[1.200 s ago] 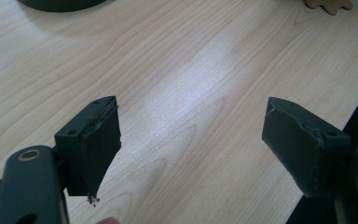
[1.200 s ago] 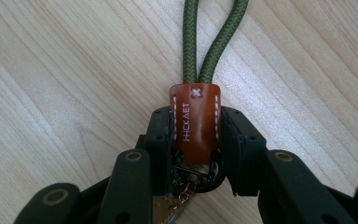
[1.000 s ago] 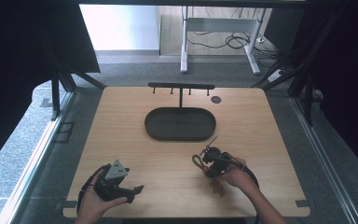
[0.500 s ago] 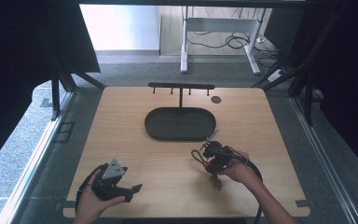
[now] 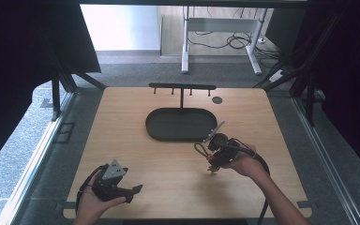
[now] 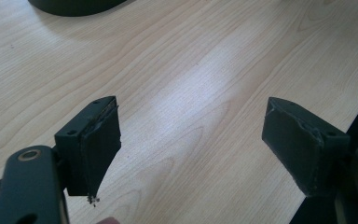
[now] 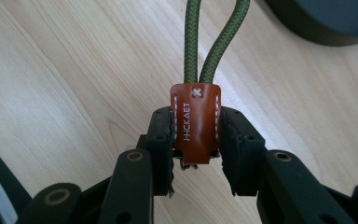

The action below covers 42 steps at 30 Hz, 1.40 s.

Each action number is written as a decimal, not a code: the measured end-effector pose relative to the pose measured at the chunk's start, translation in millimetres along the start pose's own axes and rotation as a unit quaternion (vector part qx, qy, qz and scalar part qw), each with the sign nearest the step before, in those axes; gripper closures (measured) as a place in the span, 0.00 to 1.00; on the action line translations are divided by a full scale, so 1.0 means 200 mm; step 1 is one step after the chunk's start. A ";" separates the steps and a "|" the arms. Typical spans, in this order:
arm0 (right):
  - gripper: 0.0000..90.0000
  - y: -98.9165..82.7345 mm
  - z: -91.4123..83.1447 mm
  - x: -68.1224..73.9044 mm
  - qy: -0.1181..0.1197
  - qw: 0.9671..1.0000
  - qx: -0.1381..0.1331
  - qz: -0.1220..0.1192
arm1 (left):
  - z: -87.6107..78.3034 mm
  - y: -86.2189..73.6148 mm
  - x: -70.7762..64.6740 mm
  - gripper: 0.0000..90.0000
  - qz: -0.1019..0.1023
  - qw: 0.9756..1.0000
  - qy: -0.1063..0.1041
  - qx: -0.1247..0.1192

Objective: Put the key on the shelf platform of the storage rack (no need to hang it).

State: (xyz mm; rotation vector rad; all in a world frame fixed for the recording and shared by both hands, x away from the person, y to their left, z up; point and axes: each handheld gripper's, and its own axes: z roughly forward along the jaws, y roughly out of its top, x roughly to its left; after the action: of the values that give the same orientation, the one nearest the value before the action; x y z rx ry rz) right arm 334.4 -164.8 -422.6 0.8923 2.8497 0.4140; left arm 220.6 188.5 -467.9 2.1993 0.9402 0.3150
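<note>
Overhead, the left gripper (image 5: 130, 191) sits low near the table's (image 5: 168, 173) front-left edge, jaws spread and holding nothing, while the right gripper (image 5: 214, 149) is just in front of the dark oval tray's (image 5: 180, 124) right end, holding a keychain strap (image 5: 200, 149) whose loop hangs toward the tray. Left gripper view: both pads (image 6: 100, 142) well apart over bare wood, tray edge (image 6: 74, 5) at top left. Right gripper view: jaws pinched on the strap's brown leather tab (image 7: 195, 122), green cord loop (image 7: 214, 39) running up and out of frame, tray (image 7: 326, 18) at top right.
</note>
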 end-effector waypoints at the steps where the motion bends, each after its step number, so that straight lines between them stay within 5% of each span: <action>1: 0.74 0.00 -0.01 0.00 -0.002 1.000 -0.003 0.002 | 0.00 0.00 0.00 0.22 0.000 1.000 0.000 0.001; 13: 0.74 0.03 -0.10 -0.06 -0.007 1.000 -0.016 0.004 | 0.01 0.00 0.00 0.22 0.001 1.000 -0.001 0.002; 42: 0.74 0.11 -0.15 -0.18 -0.010 1.000 -0.015 0.022 | 0.01 0.00 0.01 0.22 -0.001 1.000 -0.001 0.003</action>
State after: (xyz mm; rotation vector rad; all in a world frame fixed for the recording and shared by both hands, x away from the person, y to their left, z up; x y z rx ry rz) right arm 369.3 -175.1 -386.8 0.9488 2.8017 0.4496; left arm 222.2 188.7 -469.8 2.2047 0.9425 0.3089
